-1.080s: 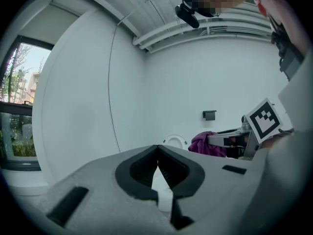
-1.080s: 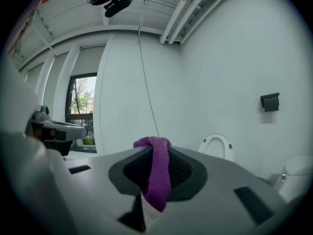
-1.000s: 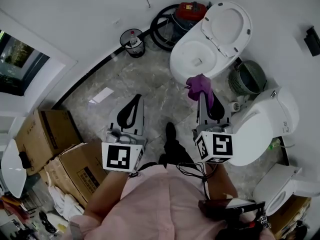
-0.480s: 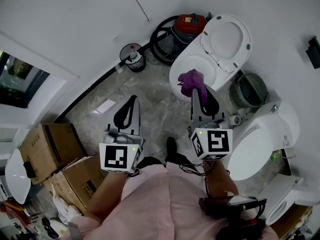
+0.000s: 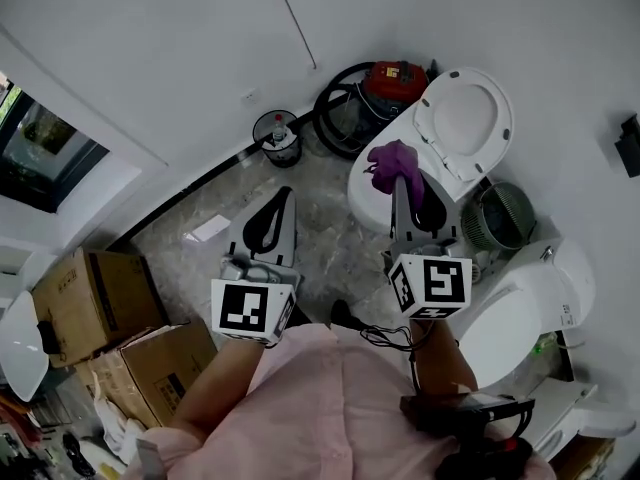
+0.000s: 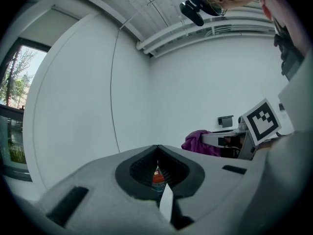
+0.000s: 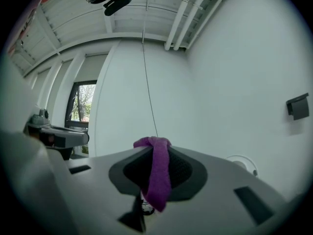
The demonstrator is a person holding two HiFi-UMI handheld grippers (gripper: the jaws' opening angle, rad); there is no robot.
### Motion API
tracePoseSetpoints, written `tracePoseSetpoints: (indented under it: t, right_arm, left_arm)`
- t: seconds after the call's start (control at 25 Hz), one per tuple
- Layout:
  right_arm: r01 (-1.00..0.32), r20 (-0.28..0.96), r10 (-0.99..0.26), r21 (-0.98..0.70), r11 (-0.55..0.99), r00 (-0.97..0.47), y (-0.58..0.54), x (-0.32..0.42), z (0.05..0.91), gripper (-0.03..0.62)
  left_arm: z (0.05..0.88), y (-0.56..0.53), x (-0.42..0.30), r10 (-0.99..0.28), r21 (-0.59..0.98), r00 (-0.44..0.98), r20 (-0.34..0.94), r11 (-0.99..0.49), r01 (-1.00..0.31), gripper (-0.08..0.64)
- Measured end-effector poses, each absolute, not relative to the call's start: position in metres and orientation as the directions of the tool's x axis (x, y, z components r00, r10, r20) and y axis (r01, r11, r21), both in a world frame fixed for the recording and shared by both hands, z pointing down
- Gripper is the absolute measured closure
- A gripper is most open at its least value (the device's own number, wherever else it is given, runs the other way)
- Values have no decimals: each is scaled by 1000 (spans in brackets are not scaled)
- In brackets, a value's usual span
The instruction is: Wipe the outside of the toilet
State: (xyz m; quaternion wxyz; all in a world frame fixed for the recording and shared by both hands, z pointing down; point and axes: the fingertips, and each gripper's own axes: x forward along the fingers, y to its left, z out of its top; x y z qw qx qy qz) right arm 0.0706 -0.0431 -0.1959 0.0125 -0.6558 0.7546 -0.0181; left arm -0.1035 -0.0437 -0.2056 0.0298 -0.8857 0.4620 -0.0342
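**Task item:** white toilet (image 5: 462, 118), upper right of the head view. Seat and lid raised against the wall, oval bowl open, outer shell smooth glossy white. Stands on the grey marbled floor (image 5: 330, 238).

**Right gripper** (image 5: 401, 180): jaws closed on a purple cloth (image 5: 392, 160). Positioned over the near rim of the bowl in the head view; contact with the toilet cannot be determined. In the right gripper view, cloth (image 7: 157, 173) bunched at the jaw tips and hanging down between the jaws as a strip.

**Left gripper** (image 5: 284, 196): jaws closed, tips meeting, nothing gripped. Positioned above the floor, left of the toilet and apart from it.

**Count:**
- Toilets: two in clear view, namely the open one and a second toilet (image 5: 520, 303) with lid down, at right of frame. White fixture at the lower right edge too cut off to identify.
- Cloths: one.
- Grippers: two.
- Cardboard boxes (image 5: 85, 293): two, lower left.
- Waste bin (image 5: 280, 138): one, top centre, bottle inside.
- Red machine (image 5: 395, 76) with black hose: one, just beside the open toilet, at the wall.
- Round green slatted object (image 5: 505, 216): one, between the two toilets.
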Motion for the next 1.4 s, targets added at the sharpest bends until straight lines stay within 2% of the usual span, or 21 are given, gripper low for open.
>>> tracePoseSetpoints:
  t: [0.44,1.0,1.2,1.4]
  right_arm:
    - [-999,38,-998,-21,41,-42,-112,32,-185,526]
    - [-983,74,-981,6,-182,182,-198,-4,-163,526]
    - [-981,94,-976,14,-194,194,-215,-6,-119,526]
    - [-981,103,-976,10,-193,193,-222,-4,-36,526]
  left_arm:
    - [-180,-125,-138,-752,-14,654,85,-657,-754,552]
    - [-140,-240,-185,-588,41,797,138,-800,-598,552]
    - [-107,-264,-179,-570,50,813,120,-814,-578,552]
    - [-43,-268,-163,-546,35,831,107,-833,-552,552]
